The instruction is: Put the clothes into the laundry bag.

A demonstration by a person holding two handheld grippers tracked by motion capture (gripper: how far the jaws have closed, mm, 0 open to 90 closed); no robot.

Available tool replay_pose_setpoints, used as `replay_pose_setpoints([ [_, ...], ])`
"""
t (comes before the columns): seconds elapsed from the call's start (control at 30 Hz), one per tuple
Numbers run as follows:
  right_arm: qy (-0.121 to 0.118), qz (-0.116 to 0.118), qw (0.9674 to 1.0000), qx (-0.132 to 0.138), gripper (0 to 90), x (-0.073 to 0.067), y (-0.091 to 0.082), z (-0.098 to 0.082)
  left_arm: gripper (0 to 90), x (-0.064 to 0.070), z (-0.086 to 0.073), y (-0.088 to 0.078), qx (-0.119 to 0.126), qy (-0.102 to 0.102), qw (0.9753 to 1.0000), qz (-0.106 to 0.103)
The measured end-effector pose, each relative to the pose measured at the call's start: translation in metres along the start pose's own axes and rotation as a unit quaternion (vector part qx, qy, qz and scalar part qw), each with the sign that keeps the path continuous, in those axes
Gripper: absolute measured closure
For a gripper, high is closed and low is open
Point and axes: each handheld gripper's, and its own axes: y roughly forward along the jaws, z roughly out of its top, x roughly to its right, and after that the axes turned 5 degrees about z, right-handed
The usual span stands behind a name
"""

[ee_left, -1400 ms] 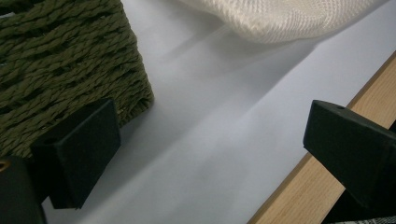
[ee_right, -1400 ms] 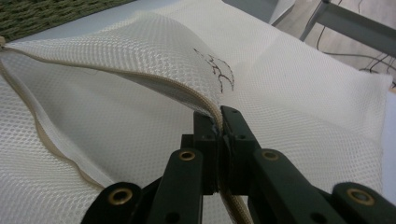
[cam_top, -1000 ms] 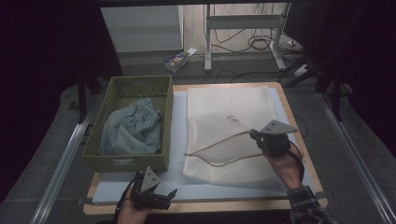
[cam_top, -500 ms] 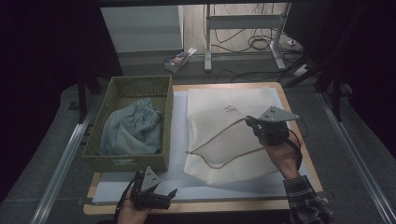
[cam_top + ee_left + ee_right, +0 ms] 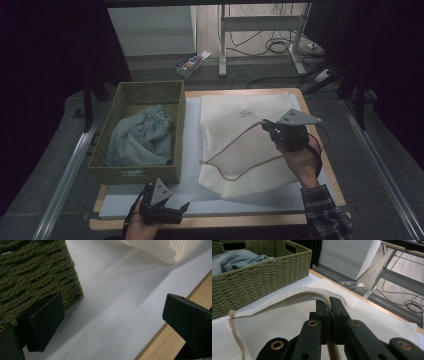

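White mesh bag (image 5: pixel 250 145), one, is being pinched at its zipper edge by the right gripper (image 5: pixel 267 126), beside one wicker basket (image 5: pixel 131 172), while the left gripper (image 5: pixel 180 207) is resting spread.

One green woven basket (image 5: pixel 134 172) is standing on the table, one blue garment (image 5: pixel 140 140) is lying inside it, one white mesh bag (image 5: pixel 240 150) is lying beside it, and two grippers are working: left gripper (image 5: pixel 172 210), right gripper (image 5: pixel 266 126).

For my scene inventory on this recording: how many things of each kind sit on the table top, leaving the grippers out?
Woven green basket: 1
Light blue denim garment, lying in the basket: 1
White mesh laundry bag, with a beige zipper edge: 1
White sheet under them: 1
Total: 4
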Motion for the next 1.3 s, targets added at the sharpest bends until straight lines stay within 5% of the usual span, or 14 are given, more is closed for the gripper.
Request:
replay_pose_setpoints([
  [0.23,0.032,0.025,0.9991,0.009,84.9,0.005,-0.001,-0.005,3.7,0.002,0.001,0.000,0.001,0.001,1.0000,-0.004],
  [0.5,0.042,0.035,0.9981,0.026,84.9,0.010,-0.002,-0.008,4.0,-0.001,0.003,-0.005,0.016,-0.040,0.9987,-0.027],
  [1.3,0.053,0.034,0.9976,0.027,84.8,0.016,-0.004,-0.010,3.5,0.002,0.017,-0.024,0.041,-0.018,0.9986,-0.027],
])
